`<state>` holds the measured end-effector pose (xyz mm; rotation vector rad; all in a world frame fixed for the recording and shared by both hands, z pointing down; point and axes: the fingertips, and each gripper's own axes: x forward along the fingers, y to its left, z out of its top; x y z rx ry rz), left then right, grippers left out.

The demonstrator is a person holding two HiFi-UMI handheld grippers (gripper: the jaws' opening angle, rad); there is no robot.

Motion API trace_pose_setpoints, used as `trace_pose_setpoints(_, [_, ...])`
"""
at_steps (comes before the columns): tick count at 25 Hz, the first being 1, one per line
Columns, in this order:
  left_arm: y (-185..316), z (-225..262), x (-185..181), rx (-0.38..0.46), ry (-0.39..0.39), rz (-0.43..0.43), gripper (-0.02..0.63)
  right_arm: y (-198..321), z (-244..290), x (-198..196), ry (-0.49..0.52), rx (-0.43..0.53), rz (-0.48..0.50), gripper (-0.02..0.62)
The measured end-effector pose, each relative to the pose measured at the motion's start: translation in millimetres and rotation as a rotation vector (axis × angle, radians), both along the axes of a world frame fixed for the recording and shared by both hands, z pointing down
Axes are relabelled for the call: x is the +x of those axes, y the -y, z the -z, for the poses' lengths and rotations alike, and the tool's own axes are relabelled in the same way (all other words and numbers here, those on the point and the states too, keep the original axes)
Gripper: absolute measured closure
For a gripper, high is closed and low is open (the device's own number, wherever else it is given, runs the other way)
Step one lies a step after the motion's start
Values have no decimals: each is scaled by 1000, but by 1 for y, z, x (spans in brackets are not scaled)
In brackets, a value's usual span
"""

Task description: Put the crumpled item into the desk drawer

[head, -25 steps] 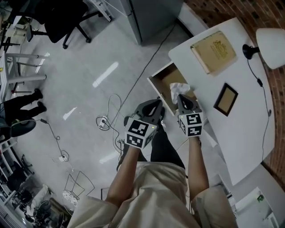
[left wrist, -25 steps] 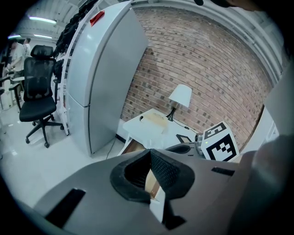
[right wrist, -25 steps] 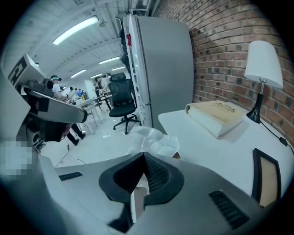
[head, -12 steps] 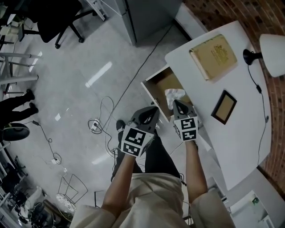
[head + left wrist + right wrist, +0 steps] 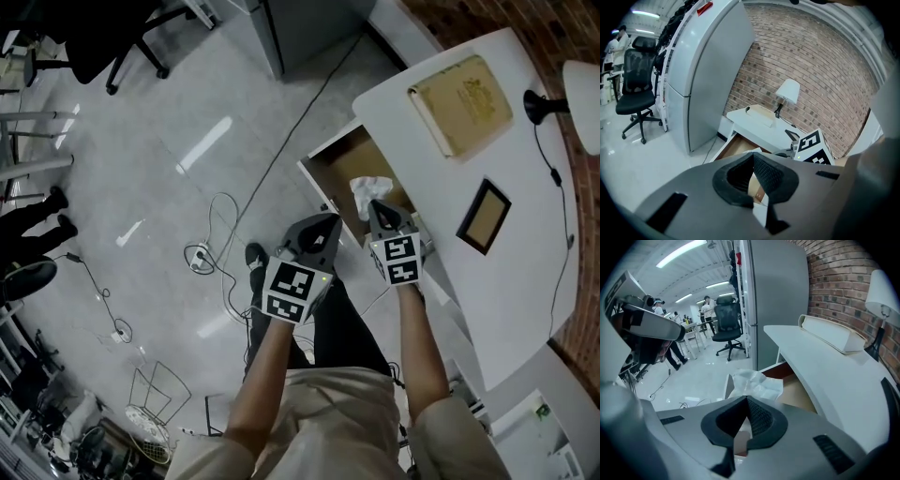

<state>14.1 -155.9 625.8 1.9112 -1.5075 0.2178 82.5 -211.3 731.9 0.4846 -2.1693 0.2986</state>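
The crumpled item is a wad of white paper (image 5: 370,190) (image 5: 753,381). It sticks out past the tips of my right gripper (image 5: 377,210) (image 5: 747,401), which is shut on it. The wad hangs over the near part of the open wooden desk drawer (image 5: 349,167) (image 5: 802,397), which is pulled out from the white desk (image 5: 525,244). My left gripper (image 5: 325,228) (image 5: 753,157) sits just left of the drawer's front corner, jaws shut with nothing between them. In the left gripper view the drawer (image 5: 735,146) shows beyond the jaws.
A tan book (image 5: 461,103), a dark picture frame (image 5: 486,217) and a white lamp (image 5: 583,89) are on the desk. A grey cabinet (image 5: 309,28) stands behind the drawer. Cables and a power strip (image 5: 200,255) lie on the floor; an office chair (image 5: 94,37) is far left.
The view has shifted a little. The right gripper still holds the paper wad over the drawer, and the left gripper stays beside the drawer front.
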Motion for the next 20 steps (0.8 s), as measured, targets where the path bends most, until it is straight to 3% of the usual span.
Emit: trace_pose_setpoints(20, [0,-50,16,-12,-27,-33,591,11,-89,3,-110,-23,3,572])
